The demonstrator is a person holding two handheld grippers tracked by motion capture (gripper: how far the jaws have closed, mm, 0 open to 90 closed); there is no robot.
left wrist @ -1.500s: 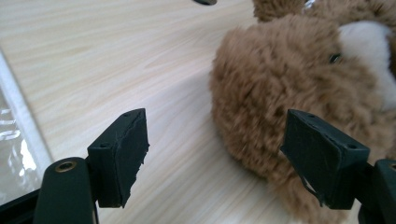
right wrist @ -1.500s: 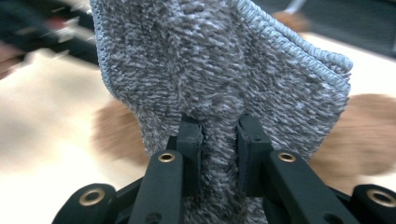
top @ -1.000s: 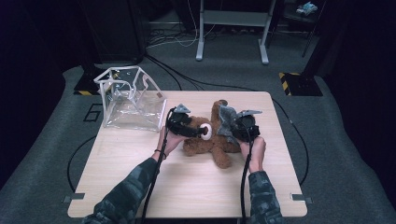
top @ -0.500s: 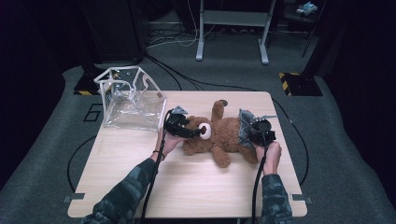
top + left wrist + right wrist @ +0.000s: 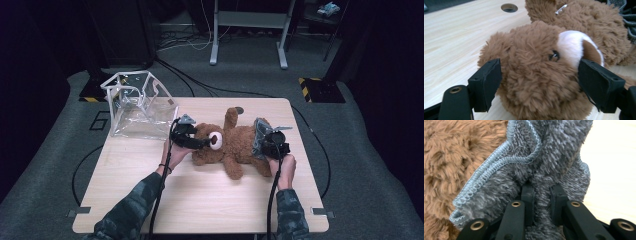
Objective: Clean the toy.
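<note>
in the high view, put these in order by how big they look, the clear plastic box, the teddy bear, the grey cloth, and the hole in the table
1. Clear plastic box and teddy bear: they cover a similar area, and the box lies farther from the camera, so no ranking between them.
2. Grey cloth, partly hidden by the right tool.
3. Hole in the table, the smallest.

Left tool point(image 5: 209, 143) lying level, jaws spread wide, forearm angled in from below. Right tool point(image 5: 261, 141) clamped tight, its hand point(image 5: 283, 167) low behind it.
</note>
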